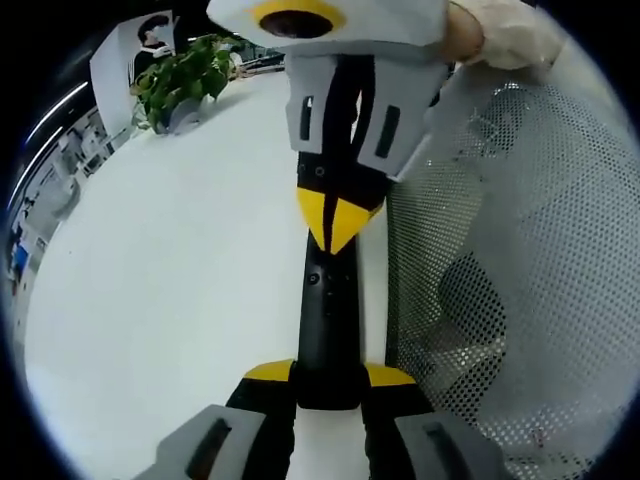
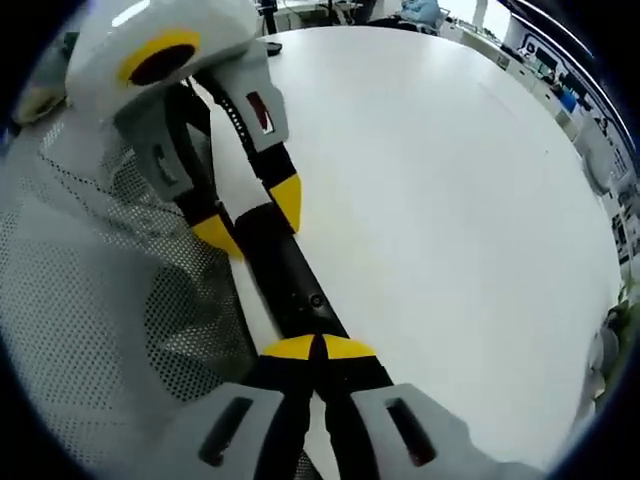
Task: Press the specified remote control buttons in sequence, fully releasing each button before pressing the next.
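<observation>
A slim black remote (image 1: pixel 328 320) lies lengthwise on the white table (image 1: pixel 180 280), close to its edge. My left gripper (image 1: pixel 328 375) is shut on the remote's near end, one yellow tip on each side. My right gripper (image 1: pixel 335 215) comes down from the top of the left gripper view with its yellow tips together, touching the remote's upper face. In the right gripper view, the right gripper (image 2: pixel 320 348) rests its joined tips on the remote (image 2: pixel 290 270) just behind a small round button. The left gripper (image 2: pixel 250 218) clamps the far end.
A grey mesh chair back (image 1: pixel 510 250) stands right beside the table edge, and appears again (image 2: pixel 100 280) in the right gripper view. A potted green plant (image 1: pixel 180 80) sits at the far side of the table. A gloved hand (image 1: pixel 500 35) holds the right gripper. The wide white tabletop (image 2: pixel 450 200) stretches away.
</observation>
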A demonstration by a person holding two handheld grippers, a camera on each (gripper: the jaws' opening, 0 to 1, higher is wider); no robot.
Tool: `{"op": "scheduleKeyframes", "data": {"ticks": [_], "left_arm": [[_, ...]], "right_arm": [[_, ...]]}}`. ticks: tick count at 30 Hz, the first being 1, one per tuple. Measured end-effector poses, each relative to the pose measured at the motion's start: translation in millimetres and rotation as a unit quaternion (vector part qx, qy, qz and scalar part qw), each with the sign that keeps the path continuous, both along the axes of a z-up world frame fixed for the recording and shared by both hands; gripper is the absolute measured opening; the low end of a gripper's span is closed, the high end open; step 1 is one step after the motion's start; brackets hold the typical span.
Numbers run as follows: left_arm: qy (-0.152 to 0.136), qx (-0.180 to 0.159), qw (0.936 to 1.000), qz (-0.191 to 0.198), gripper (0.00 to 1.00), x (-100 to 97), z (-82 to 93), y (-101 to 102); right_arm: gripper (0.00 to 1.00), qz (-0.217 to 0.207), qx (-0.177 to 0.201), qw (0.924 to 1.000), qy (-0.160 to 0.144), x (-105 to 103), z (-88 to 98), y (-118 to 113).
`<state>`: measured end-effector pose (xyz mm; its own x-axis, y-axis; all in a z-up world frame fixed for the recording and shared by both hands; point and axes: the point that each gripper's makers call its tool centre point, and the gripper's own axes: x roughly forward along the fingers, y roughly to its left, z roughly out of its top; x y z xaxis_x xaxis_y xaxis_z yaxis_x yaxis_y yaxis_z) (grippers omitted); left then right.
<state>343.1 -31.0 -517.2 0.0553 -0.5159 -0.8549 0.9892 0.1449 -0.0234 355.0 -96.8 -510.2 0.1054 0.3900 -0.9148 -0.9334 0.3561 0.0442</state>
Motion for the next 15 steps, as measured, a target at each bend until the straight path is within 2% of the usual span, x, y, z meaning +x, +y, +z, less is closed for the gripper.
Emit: {"op": "scheduleKeyframes", "data": {"ticks": [3,5,7,9,15], "left_arm": [[0.0,0.001,1.0,0.0,0.25,0.2,-0.2,-0.1],[0.0,0.001,1.0,0.0,0.25,0.2,-0.2,-0.1],[0.0,0.001,1.0,0.0,0.25,0.3,-0.3,0.1],[0.0,0.001,1.0,0.001,0.25,0.3,-0.4,0.0],[0.0,0.0,1.0,0.001,0.25,0.5,-0.2,0.0]], "right_arm": [[0.0,-0.019,0.033,0.9993,-0.001,0.3,1.1,-1.1],[0.0,-0.02,0.031,0.9993,0.0,0.4,1.5,-0.2],[0.0,-0.001,0.022,0.9997,-0.009,0.1,2.1,2.1],[0.0,0.019,0.036,0.9991,-0.015,-2.3,4.3,8.5],[0.0,0.034,0.031,0.9987,-0.023,-3.1,3.0,9.9]]}}
